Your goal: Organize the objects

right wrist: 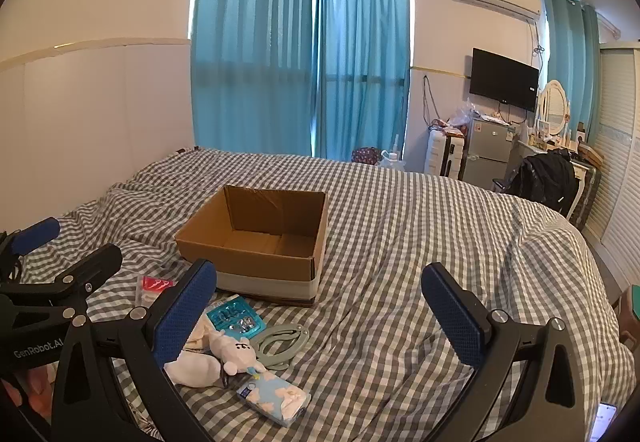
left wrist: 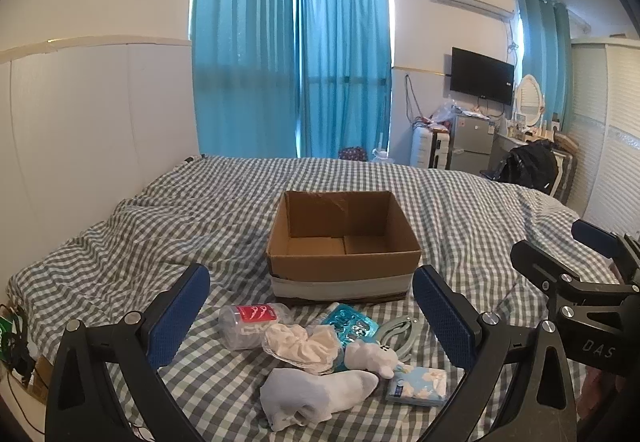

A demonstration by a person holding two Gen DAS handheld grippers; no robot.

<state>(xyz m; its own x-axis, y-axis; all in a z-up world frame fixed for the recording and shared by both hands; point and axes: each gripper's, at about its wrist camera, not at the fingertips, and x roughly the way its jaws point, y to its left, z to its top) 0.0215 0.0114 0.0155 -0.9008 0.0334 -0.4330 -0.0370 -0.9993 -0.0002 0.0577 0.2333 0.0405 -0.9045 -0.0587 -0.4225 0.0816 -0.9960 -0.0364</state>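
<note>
We find the left gripper hovering above the checked bedspread, its jaws spread wide and grasping nothing. Just inside its left jaw lies a clear plastic bottle with a red label, on its side. Next, between the jaws, we note a crumpled cream cloth touching the bottle, and nearer the camera a pale blue-grey sock. Past the cloth a teal blister pack lies flat, and a small white plush toy rests partly on it. Closer to the right jaw lies a grey-green folding hanger, and in front of it a pale blue tissue packet, touching the plush. Ahead of the jaws, centred between them, the open cardboard box stands upright on the bedspread; nothing shows inside it.

We find the right gripper to the right of the left one, jaws likewise released and empty. The pile sits at and just inside its left jaw: bottle outside that jaw, blister pack, plush, hanger and tissue packet just inside it. The box stands ahead of the left jaw. Between the jaws toward the right we record only bedspread
</note>
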